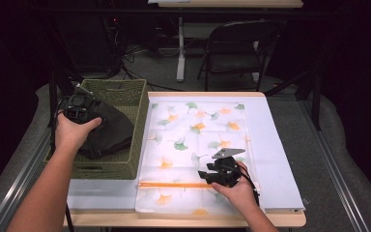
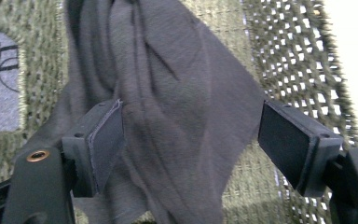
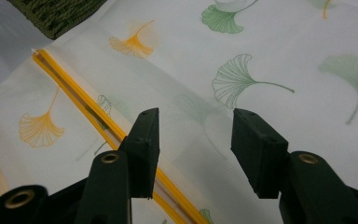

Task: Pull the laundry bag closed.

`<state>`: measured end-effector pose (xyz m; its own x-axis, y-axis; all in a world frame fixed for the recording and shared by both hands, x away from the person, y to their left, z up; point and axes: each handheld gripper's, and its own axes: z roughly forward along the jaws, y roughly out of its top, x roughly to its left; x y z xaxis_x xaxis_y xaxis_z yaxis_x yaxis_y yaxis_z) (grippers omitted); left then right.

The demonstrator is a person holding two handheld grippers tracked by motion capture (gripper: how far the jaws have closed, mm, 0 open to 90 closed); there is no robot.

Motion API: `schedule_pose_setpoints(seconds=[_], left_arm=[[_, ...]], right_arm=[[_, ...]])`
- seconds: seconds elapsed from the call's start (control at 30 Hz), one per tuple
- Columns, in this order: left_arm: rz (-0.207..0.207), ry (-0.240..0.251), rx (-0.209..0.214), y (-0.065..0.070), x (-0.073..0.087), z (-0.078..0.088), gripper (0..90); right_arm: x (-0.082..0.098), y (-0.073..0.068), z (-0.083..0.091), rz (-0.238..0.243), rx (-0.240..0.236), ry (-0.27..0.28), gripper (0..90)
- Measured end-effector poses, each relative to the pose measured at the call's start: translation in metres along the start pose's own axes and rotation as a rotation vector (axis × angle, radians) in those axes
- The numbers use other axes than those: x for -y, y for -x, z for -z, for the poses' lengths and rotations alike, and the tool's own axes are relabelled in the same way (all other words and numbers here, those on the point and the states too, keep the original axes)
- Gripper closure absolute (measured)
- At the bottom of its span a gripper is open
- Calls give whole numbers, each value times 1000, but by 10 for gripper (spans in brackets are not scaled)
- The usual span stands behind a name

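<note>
Dark grey cloth [image 2: 177,116]: bunched inside the woven green basket [image 1: 125,94], draped toward its right wall.

Left gripper [image 2: 191,140]: over the basket, jaws wide apart; cloth hangs between them, brushing the left pad, clear of the right.

Right gripper [image 3: 196,149]: right of the basket, over the ginkgo-print bag [image 3: 279,56], jaws parted, empty, beside the bag's orange zipper [image 3: 74,91].

Dark cloth [image 2: 177,116] cut off top and bottom, basket [image 2: 298,65] floor mostly hidden (beneath it), label [image 2: 7,84] blurred.
</note>
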<state>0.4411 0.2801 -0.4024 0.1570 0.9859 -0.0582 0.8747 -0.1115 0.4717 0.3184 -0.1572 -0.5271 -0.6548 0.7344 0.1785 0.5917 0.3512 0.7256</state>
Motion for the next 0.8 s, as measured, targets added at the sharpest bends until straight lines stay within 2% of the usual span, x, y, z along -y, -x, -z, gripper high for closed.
schedule_pose_setpoints(seconds=[0.3,0.37,0.4,0.5,0.6,0.8], left_arm=[[16,-12,-16,-12,-2,-4,225],[22,-16,-16,-14,-2,-6,225],[22,-18,-17,-16,-3,-7,225],[28,-19,-23,-19,-4,-11,225],[33,-32,-25,-22,-6,-14,225],[41,-28,-31,-22,-6,-14,225]], right_arm=[[6,-1,5,-1,20,0,516],[7,-2,6,-13,19,-8,515],[7,-1,5,0,22,3,515],[9,-2,7,-16,27,-9,515],[10,-1,8,-4,33,0,513],[10,-1,8,-4,34,-4,510]])
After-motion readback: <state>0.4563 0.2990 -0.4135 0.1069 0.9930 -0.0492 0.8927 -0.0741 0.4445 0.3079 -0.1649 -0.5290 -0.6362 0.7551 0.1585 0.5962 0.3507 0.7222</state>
